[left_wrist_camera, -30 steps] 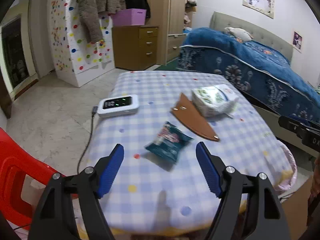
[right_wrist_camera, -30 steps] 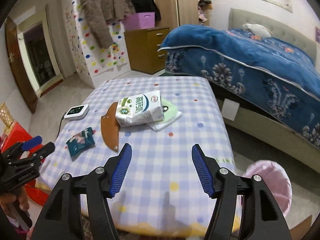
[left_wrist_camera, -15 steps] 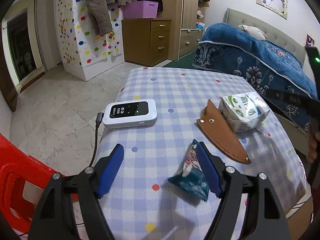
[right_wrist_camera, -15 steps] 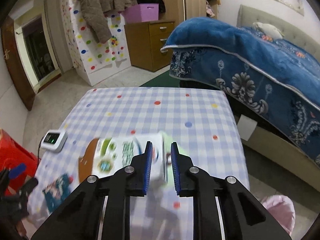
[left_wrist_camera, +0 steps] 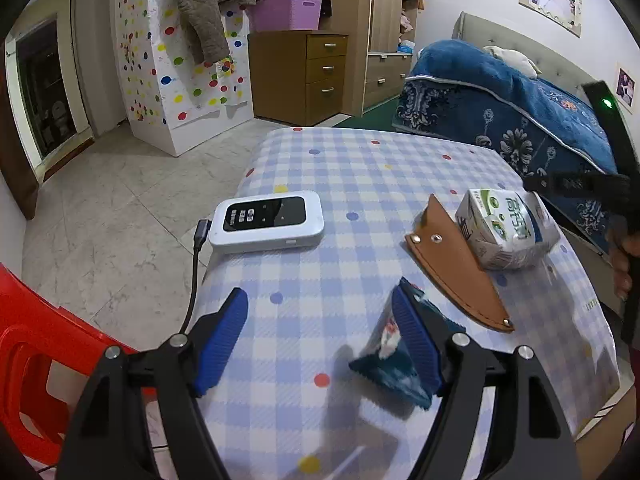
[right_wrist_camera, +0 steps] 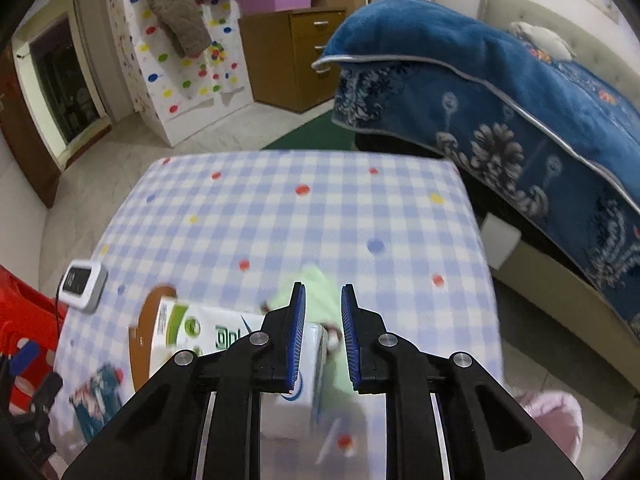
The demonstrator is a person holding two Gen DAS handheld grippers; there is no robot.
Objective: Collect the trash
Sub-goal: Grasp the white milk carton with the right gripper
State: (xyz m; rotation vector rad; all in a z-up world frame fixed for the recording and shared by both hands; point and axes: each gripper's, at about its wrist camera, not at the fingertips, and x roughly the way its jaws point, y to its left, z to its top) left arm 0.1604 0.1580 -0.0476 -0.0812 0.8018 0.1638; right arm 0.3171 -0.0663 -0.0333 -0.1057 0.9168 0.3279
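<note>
A dark blue snack packet [left_wrist_camera: 384,356] lies on the checked table [left_wrist_camera: 360,168], touching the inner side of my left gripper's right finger. My left gripper [left_wrist_camera: 320,312] stands wide open just above the cloth. A white and green milk carton [left_wrist_camera: 504,228] lies on its side beside a brown leather sheath [left_wrist_camera: 456,272]. My right gripper [right_wrist_camera: 323,312] hovers over the carton's [right_wrist_camera: 208,332] end with only a narrow gap between its jaws. The carton's edge and a pale green paper [right_wrist_camera: 320,292] show in that gap, and a strip of green still separates the carton from the right pad.
A white device [left_wrist_camera: 266,220] with a cable sits near the table's left edge. A red plastic chair [left_wrist_camera: 24,340] stands at the lower left. A bed with a blue blanket [right_wrist_camera: 480,80] lies to the right, and a pink bin [right_wrist_camera: 548,420] stands on the floor below the table's right corner.
My right gripper's jaws went from wide to a narrow gap as it moved forward and down over the carton. My left gripper shifted, so the snack packet now lies against its right finger.
</note>
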